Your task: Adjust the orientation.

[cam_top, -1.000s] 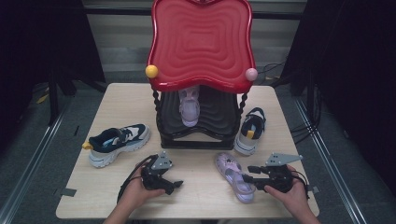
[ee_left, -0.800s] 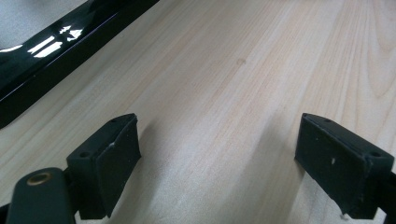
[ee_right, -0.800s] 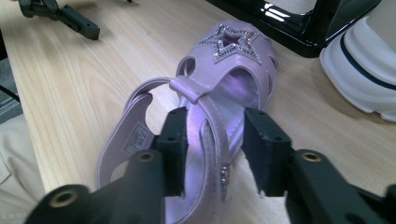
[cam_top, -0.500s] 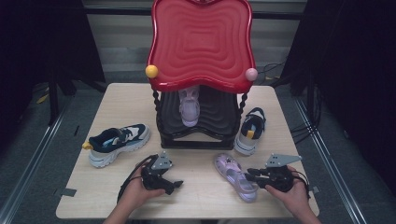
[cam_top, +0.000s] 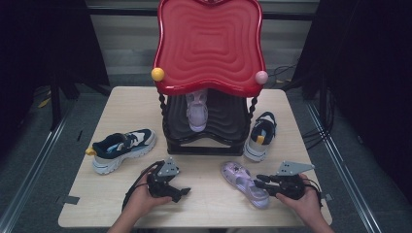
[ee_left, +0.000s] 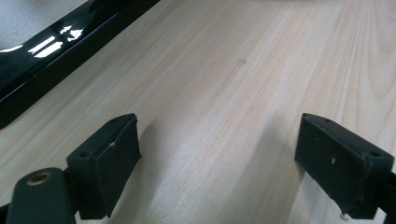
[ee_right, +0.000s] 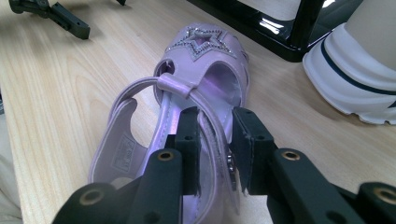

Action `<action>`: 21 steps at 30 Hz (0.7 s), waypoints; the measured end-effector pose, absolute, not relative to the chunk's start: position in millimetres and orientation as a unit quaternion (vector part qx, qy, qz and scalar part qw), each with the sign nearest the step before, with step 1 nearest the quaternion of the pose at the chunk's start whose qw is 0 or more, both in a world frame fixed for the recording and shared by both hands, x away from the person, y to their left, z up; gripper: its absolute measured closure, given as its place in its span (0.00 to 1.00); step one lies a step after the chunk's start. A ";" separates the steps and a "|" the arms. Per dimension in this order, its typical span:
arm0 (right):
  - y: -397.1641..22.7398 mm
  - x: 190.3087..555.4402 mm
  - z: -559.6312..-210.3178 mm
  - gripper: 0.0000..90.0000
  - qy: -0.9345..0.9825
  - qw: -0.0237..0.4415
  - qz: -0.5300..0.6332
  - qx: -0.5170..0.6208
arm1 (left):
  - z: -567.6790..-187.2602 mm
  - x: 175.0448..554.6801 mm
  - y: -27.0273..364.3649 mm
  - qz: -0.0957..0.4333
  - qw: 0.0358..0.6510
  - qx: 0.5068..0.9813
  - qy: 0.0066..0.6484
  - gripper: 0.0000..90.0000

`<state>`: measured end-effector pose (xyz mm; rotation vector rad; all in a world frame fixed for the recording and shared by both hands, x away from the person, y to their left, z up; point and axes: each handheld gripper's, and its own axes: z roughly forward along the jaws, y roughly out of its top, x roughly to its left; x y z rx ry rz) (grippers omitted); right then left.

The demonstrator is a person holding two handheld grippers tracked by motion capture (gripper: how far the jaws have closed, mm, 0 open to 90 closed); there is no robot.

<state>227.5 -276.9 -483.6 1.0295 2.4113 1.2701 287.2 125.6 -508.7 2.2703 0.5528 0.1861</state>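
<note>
Since the earlier frames, the right gripper (cam_top: 260,180) has brought its jaws in on the lilac sandal (cam_top: 244,183), and they have just been closing; in the right gripper view the pads now pinch the sandal's side strap (ee_right: 215,135) between them. The sandal itself has barely shifted and lies on the near right part of the wooden table (cam_top: 209,204), toe pointing toward the far left. A grip on the thin strap rather than the wide sole probably suits the narrow jaw span and lets the shoe hang free when lifted.

The left gripper (cam_top: 180,191) rests low over bare tabletop at the near centre, jaws wide apart with nothing between them, likely waiting its turn.

The matching lilac sandal (cam_top: 197,112) already stands on the black shelf (cam_top: 204,138) under the red wavy top (cam_top: 209,46) of the shoe rack, so the held one seemingly belongs beside it. A navy-and-white sneaker (cam_top: 122,148) lies to the left of the rack, its partner (cam_top: 260,136) to the right.

A small printed mark sits on the sandal's insole (ee_right: 125,150), too blurred to read.
</note>
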 end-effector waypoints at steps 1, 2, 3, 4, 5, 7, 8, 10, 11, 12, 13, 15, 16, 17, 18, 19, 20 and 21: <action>-276.7 227.3 -484.1 0.80 0.822 0.114 0.433 0.353 | -508.7 287.2 125.6 0.073 0.388 0.893 0.217 0.15; -276.7 227.3 -484.1 0.80 0.822 0.114 0.433 0.353 | -508.7 287.2 125.6 0.073 0.388 0.893 0.217 0.15; -276.4 227.8 -484.7 0.80 0.821 0.112 0.434 0.353 | -508.7 287.2 125.5 0.073 0.388 0.892 0.217 0.15; -276.4 227.8 -484.7 0.80 0.821 0.112 0.434 0.353 | -508.7 287.2 125.5 0.073 0.388 0.892 0.217 0.15; -276.6 228.2 -485.1 0.81 0.818 0.109 0.435 0.359 | -508.7 287.2 125.5 0.073 0.388 0.893 0.218 0.15; -276.5 228.6 -485.5 0.80 0.819 0.111 0.436 0.357 | -508.7 287.4 125.4 0.073 0.389 0.892 0.216 0.15; -276.4 228.5 -485.9 0.80 0.818 0.111 0.437 0.357 | -508.8 287.4 125.4 0.073 0.389 0.892 0.217 0.15; -275.6 228.2 -486.5 0.80 0.818 0.114 0.436 0.357 | -508.7 287.4 125.4 0.073 0.389 0.892 0.216 0.15; -274.9 228.2 -486.9 0.80 0.817 0.113 0.438 0.358 | -508.7 287.5 125.3 0.073 0.389 0.892 0.217 0.15; -274.9 228.2 -486.9 0.80 0.817 0.113 0.438 0.358 | -508.7 287.5 125.3 0.073 0.389 0.892 0.217 0.15; -274.0 228.5 -487.2 0.80 0.818 0.114 0.437 0.356 | -508.8 287.5 125.3 0.073 0.389 0.892 0.217 0.15; -273.4 229.0 -487.2 0.80 0.819 0.114 0.437 0.355 | -508.8 287.4 125.3 0.074 0.389 0.892 0.217 0.15; -273.4 229.1 -487.2 0.80 0.819 0.115 0.436 0.355 | -508.7 287.5 125.3 0.073 0.389 0.892 0.217 0.15; -273.2 229.2 -487.4 0.80 0.818 0.114 0.437 0.355 | -508.8 287.5 125.3 0.073 0.389 0.892 0.217 0.15; -273.1 229.4 -487.5 0.80 0.818 0.114 0.438 0.354 | -508.7 287.5 125.3 0.073 0.389 0.892 0.217 0.15; -273.1 229.4 -487.5 0.80 0.818 0.114 0.438 0.354 | -508.7 287.5 125.3 0.073 0.389 0.892 0.217 0.15; -273.0 229.3 -487.4 0.80 0.819 0.116 0.436 0.354 | -508.8 287.5 125.3 0.074 0.389 0.892 0.217 0.15; -272.8 229.3 -487.2 0.80 0.820 0.116 0.435 0.354 | -508.8 287.5 125.3 0.074 0.389 0.892 0.217 0.15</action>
